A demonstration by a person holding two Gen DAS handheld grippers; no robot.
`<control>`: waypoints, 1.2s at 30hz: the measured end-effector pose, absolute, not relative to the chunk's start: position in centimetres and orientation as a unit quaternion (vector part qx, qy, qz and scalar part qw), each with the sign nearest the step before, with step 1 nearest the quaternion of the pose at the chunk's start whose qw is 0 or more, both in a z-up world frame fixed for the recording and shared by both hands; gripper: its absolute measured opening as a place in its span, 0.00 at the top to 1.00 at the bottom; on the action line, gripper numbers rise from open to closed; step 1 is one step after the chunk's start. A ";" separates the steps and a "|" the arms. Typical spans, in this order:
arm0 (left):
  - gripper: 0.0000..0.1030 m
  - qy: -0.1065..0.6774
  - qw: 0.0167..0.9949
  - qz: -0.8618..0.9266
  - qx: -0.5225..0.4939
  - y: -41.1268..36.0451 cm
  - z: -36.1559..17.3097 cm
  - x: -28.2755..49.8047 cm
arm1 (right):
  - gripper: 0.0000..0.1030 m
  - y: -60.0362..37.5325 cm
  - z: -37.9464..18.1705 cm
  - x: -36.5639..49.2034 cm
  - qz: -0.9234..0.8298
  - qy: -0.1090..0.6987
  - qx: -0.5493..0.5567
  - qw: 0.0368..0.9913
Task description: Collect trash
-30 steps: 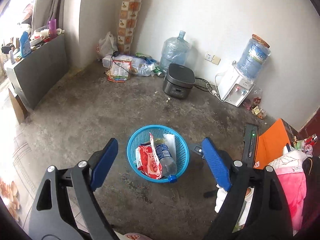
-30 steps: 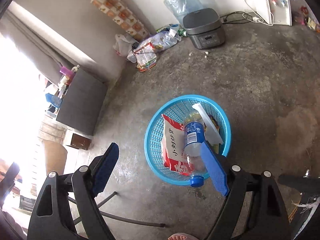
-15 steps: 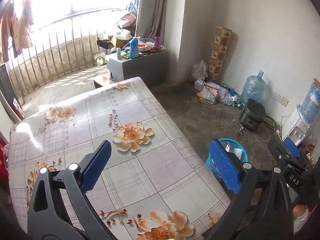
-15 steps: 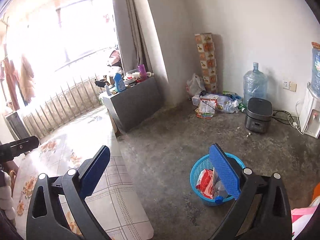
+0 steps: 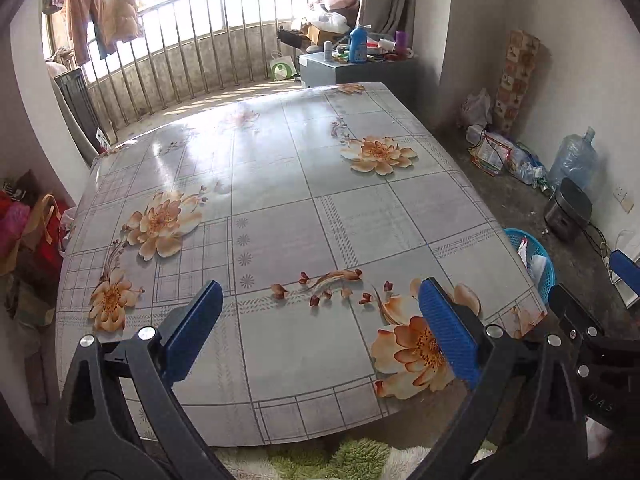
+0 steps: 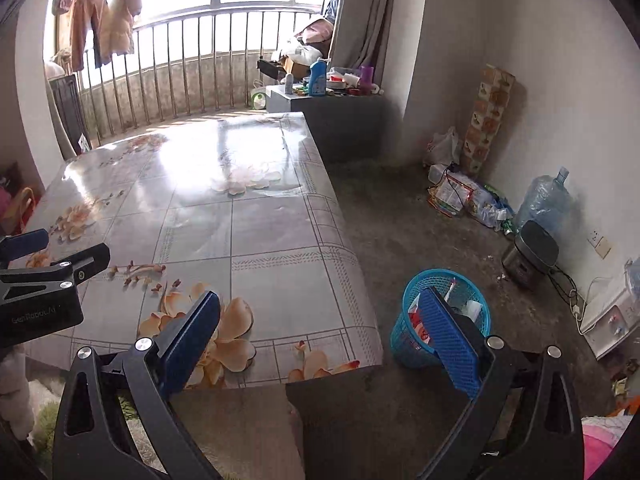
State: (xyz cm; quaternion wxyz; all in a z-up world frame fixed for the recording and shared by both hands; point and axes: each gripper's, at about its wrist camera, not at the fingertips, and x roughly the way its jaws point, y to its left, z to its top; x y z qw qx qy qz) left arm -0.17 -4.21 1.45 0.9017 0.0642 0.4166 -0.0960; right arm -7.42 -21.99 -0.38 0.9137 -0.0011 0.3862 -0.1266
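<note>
Two grippers are hanging over the near edge of a table [image 5: 280, 200], both with nothing between their blue pads. The left gripper [image 5: 320, 332] is standing with its jaws spread wide, and ahead of its fingers the flowered tablecloth [image 5: 360, 216] is lying bare and shining under the window light. Off to its right, past the table's corner, the blue basket [image 5: 546, 276] is sitting on the concrete floor [image 5: 500, 200], with a bit of red wrapper and white paper showing inside. The right gripper [image 6: 320, 332] is likewise gaping wide and gripping nothing. Its left pad is hovering over the table's near corner, while its right pad is lying in front of the blue basket [image 6: 444, 280], which is standing on the floor just beyond that finger and holding the trash [image 6: 460, 304]: red packaging and white scraps. Part of the left gripper's body is poking in at the left edge of the right wrist view. Farther ahead and to the right of both tools, a rice cooker [image 6: 534, 254] and a large water jug [image 6: 546, 200] are sitting against the wall, with a heap of bags [image 6: 460, 192] beside them.
</note>
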 end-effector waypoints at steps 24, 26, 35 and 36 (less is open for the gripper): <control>0.08 0.465 0.874 -0.090 0.110 -5.9 -1.8 0.4 | 0.06 -25.9 -3.1 -8.2 -0.229 0.467 -0.012 0.854; 0.09 0.465 0.874 -0.090 0.109 -5.9 -1.8 0.3 | 0.06 -25.9 -3.2 -8.1 -0.228 0.468 -0.012 0.854; 0.09 0.464 0.875 -0.087 0.108 -5.9 -1.5 0.3 | 0.06 -25.7 -3.3 -8.2 -0.226 0.468 -0.013 0.854; 0.09 0.463 0.875 -0.087 0.109 -6.0 -1.5 0.3 | 0.06 -25.7 -3.3 -8.1 -0.227 0.468 -0.012 0.854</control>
